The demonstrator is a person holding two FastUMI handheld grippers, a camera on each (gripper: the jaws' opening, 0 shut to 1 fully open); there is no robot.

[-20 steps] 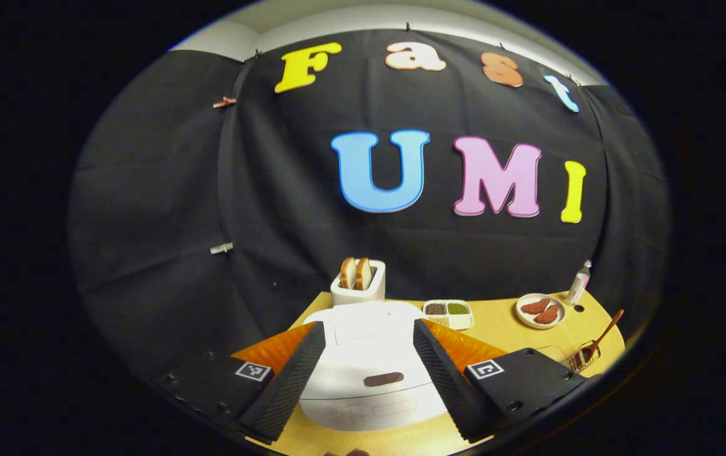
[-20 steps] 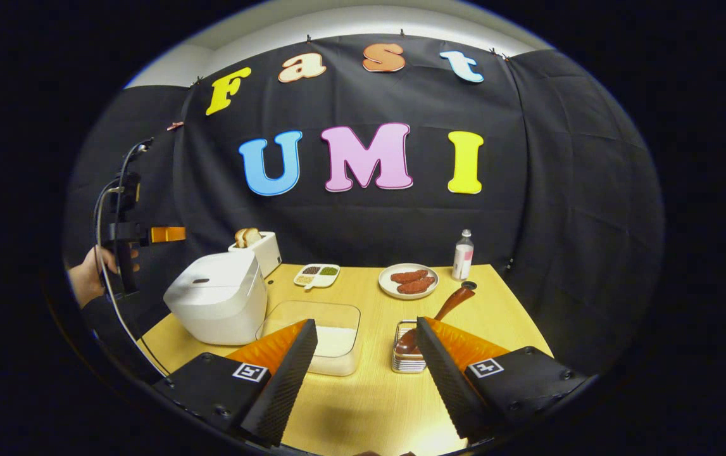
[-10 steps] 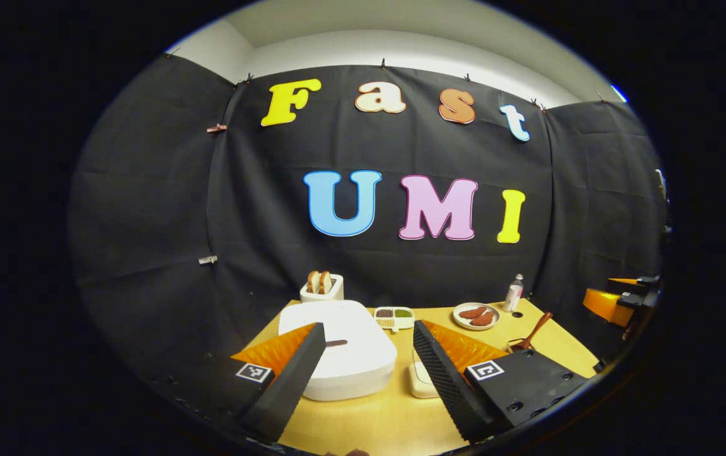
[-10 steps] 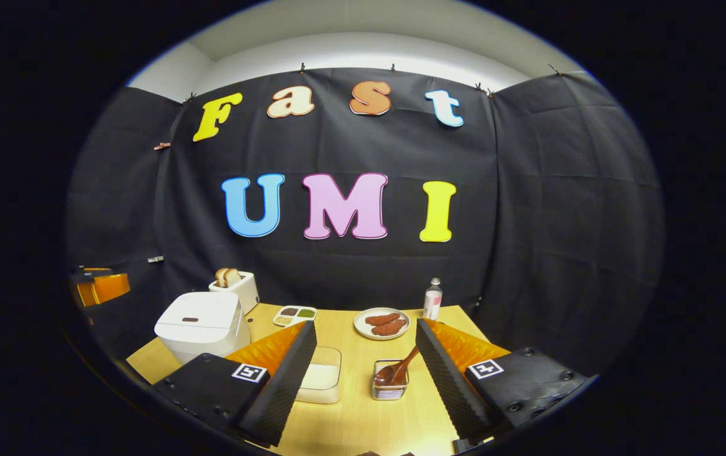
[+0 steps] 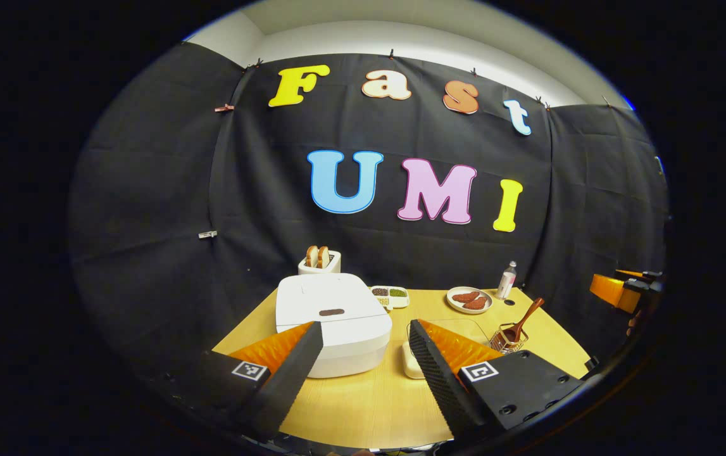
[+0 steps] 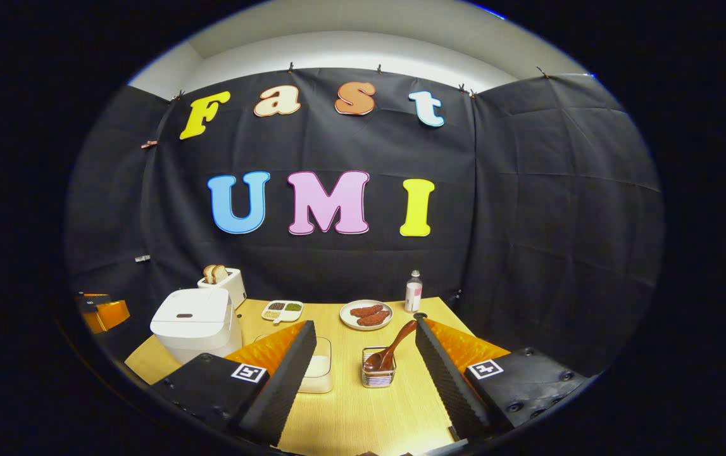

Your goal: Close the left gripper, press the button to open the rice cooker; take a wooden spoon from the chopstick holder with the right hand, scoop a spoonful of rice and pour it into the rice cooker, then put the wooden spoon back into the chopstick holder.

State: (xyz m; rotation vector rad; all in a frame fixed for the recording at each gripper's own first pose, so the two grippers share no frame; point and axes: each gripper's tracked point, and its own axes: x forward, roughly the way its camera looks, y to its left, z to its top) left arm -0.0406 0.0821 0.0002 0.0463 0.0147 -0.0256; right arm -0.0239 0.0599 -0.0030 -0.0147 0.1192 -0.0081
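Observation:
A white rice cooker (image 5: 332, 323) (image 6: 193, 322) stands shut on the left of the wooden table, its dark button (image 5: 331, 312) on the lid. A wooden spoon (image 6: 388, 350) (image 5: 519, 322) leans in a wire chopstick holder (image 6: 378, 375) (image 5: 504, 342). A clear box of rice (image 6: 319, 372) lies between cooker and holder. My left gripper (image 5: 363, 364) is open, held back from the cooker's front with nothing between its fingers. My right gripper (image 6: 366, 373) is open and empty, back from the holder. The left gripper shows far left in the right gripper view (image 6: 102, 313).
At the back stand a toaster with bread (image 6: 223, 282), a divided dish of grains (image 6: 281, 310), a plate of meat (image 6: 366, 314) and a small bottle (image 6: 413, 292). The table's front edge (image 6: 363, 437) lies under the grippers. The right gripper (image 5: 622, 291) shows at the far right.
Both grippers have drawn back and up from the table, so cooker and holder look smaller and farther. Neither has taken hold of anything; the fingers stay apart.

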